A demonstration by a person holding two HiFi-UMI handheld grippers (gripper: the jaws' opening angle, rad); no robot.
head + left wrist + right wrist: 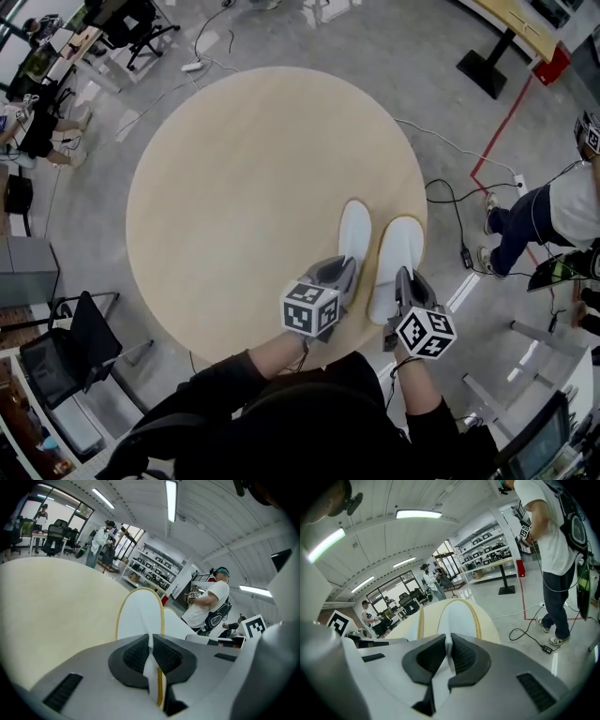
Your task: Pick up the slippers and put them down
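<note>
Round wooden table (234, 206), open workshop floor. Nearly shut on thin heel edges: left gripper (151, 660) on left slipper (354, 232), right gripper (448, 656) on right slipper (400, 251), at table's near rim. Risk: shallow pinch slipping, drop to floor.

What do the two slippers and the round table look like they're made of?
The left slipper and right slipper: probably thin white fabric or foam, matte, with tan edge trim; the gripped end looks sheet-thin. The round table: likely pale wood-look laminate, smooth and matte, no visible grain.
</note>
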